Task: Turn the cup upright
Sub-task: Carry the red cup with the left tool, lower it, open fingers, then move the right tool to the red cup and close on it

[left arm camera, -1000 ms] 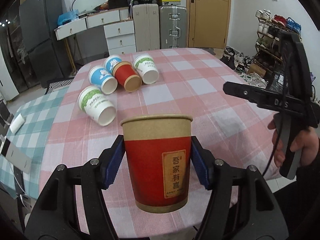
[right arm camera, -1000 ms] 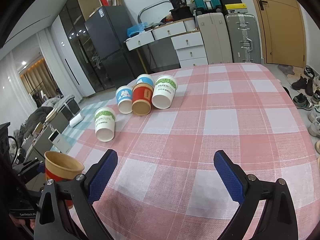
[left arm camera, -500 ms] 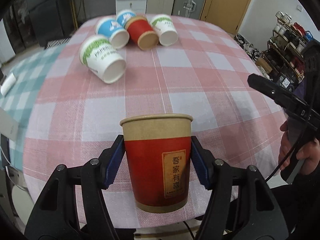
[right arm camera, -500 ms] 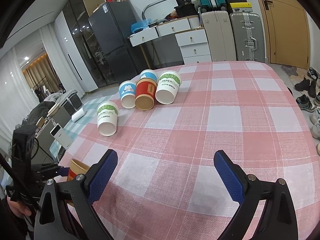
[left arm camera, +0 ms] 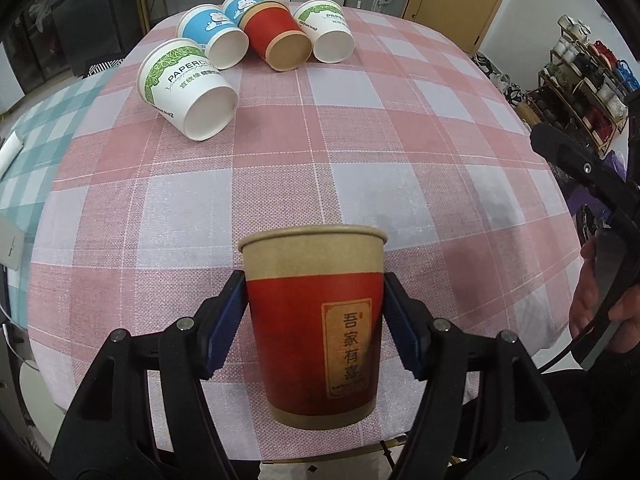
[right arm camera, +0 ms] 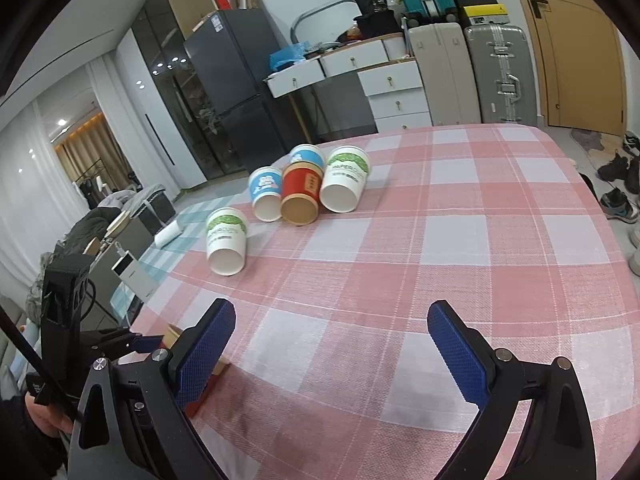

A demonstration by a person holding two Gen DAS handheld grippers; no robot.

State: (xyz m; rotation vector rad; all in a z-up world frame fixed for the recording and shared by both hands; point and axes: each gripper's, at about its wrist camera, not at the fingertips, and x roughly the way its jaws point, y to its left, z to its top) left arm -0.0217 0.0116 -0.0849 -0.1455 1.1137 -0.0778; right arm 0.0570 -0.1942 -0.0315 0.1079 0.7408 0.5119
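My left gripper [left arm camera: 314, 320] is shut on a red and brown paper cup [left arm camera: 314, 308], held upright with its mouth up over the near edge of the table. In the right wrist view the cup [right arm camera: 200, 396] is mostly hidden behind my gripper's left finger. My right gripper [right arm camera: 330, 354] is open and empty above the tablecloth. Several cups lie on their sides at the far left: a green-print white cup [left arm camera: 188, 88], a blue cup [left arm camera: 212, 40], a red cup [left arm camera: 278, 38] and another green-print cup [left arm camera: 326, 30].
The round table has a pink checked cloth [left arm camera: 400, 152]. A second blue cup [left arm camera: 244, 2] lies behind the red one. A teal-checked surface [left arm camera: 28, 148] adjoins at left. The right gripper's body and hand [left arm camera: 600, 280] are at the right edge.
My left gripper with the cup has tilted down and lowered toward the table; the lying cups now appear higher in its view. The right gripper stays open and has shifted only slightly.
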